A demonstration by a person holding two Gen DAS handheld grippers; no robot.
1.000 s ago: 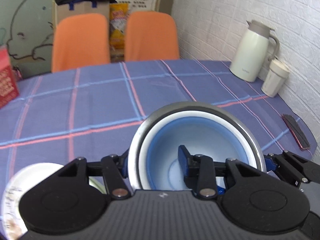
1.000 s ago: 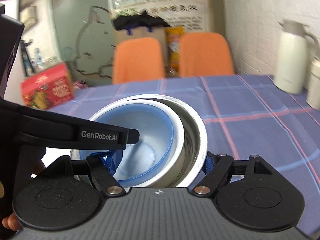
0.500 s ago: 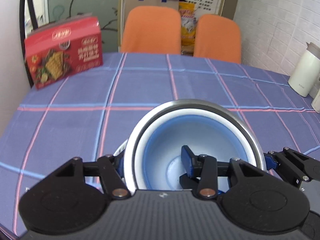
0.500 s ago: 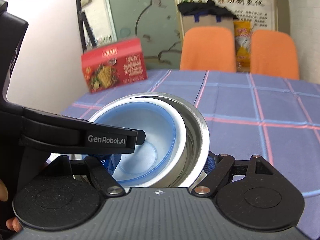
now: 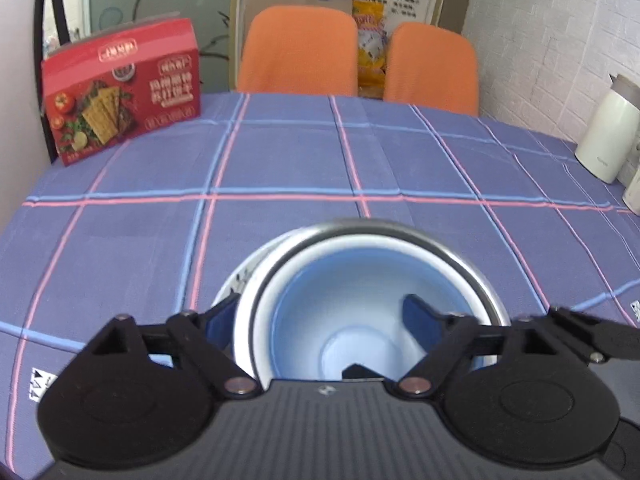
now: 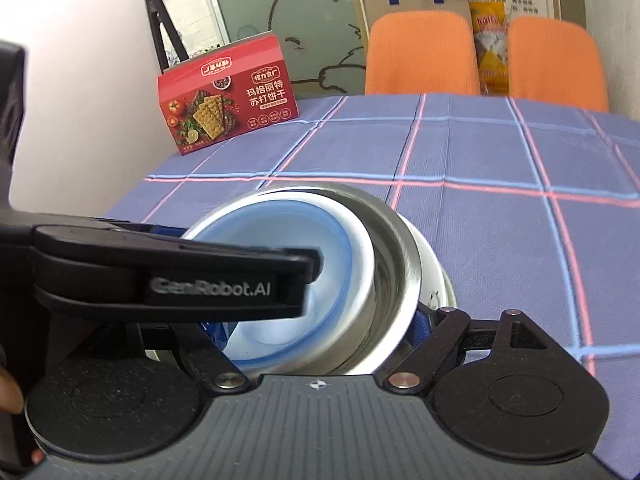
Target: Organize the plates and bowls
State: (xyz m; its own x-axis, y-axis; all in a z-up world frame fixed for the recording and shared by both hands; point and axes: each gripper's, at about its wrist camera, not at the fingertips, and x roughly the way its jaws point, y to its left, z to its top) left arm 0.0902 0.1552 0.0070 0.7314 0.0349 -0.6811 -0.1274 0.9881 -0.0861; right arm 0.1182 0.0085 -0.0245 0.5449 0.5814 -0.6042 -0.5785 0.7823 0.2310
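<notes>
A round table under a blue tablecloth (image 5: 300, 160) with pink and pale-blue grid lines fills the middle of both views. Two orange chairs (image 5: 298, 52) stand behind it at the top centre of the left wrist view, and a red cracker box (image 5: 120, 88) stands upright on the cloth at upper left. A cream thermos jug (image 5: 606, 136) sits at the right edge.

At lower centre, a steel bowl (image 5: 460, 250) holds a white bowl with a blue interior (image 5: 360, 308) nested inside it. Both sit over a white plate (image 5: 244, 280), whose rim shows at the steel bowl's left side; whether the stack touches the plate cannot be told.

The left gripper (image 5: 316, 320) has its jaws spread wide, one blue-padded finger outside the steel bowl's left wall and the other inside the blue bowl, neither clearly pressing.

The right gripper (image 6: 320, 324) straddles the stack's right wall in the right wrist view, one finger outside by the plate rim and one inside; whether it is clamped cannot be told. The left gripper's black finger crosses that view at middle left.
</notes>
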